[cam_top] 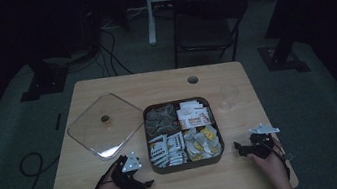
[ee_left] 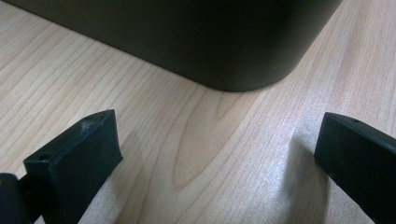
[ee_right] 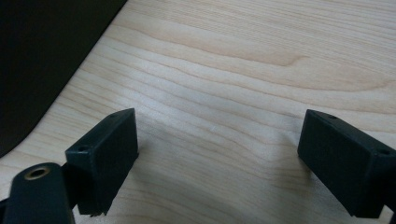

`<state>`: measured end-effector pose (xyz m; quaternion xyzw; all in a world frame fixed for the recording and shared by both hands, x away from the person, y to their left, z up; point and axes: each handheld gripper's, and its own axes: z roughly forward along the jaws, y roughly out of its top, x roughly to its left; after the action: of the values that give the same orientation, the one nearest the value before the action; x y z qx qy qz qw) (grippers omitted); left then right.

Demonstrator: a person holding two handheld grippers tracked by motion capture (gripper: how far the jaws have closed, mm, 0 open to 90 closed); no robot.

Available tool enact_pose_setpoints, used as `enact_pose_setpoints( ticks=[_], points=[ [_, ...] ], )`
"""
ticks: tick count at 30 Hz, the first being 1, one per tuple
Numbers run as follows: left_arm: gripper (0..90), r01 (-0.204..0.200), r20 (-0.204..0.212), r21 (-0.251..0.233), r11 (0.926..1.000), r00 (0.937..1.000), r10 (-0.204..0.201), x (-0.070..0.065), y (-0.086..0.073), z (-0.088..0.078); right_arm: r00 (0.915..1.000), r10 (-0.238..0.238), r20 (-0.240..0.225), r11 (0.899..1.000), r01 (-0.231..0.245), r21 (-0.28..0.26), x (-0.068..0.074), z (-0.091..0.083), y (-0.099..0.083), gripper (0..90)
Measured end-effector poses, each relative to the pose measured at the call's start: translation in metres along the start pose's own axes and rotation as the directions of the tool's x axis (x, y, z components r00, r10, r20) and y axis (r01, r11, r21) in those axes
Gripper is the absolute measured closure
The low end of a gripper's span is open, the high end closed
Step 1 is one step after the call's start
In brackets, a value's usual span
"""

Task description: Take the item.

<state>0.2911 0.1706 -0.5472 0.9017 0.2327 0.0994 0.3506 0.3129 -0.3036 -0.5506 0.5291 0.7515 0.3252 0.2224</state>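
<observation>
Both hand-held grippers, left [cam_top: 145,183] and right [cam_top: 237,147], released and empty, flanking snack tray [cam_top: 187,163]; uneven squeeze risks tipping it.

we see a clear square lid [cam_top: 106,125] lying flat on the wooden table [cam_top: 120,86] — it has a small knob in its middle. a see-through cup [cam_top: 228,96] stands farther right. behind the table stands a dark folding chair [cam_top: 207,25] — and cables [cam_top: 110,57] trail on the floor.
</observation>
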Motion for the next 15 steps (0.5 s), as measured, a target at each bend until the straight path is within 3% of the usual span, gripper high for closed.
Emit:
enact_pose_setpoints(
  ticks=[15],
  points=[
    [0.8, 0.004, -0.004, 0.002, 1.0000, 1.0000, -0.004, -0.0004, 0.0002, 0.0000, 0.9964, -0.054, -0.066, 0.998, 0.055, 0.019, 0.0059, -0.0073, -0.0024, 14.8]
  ],
)
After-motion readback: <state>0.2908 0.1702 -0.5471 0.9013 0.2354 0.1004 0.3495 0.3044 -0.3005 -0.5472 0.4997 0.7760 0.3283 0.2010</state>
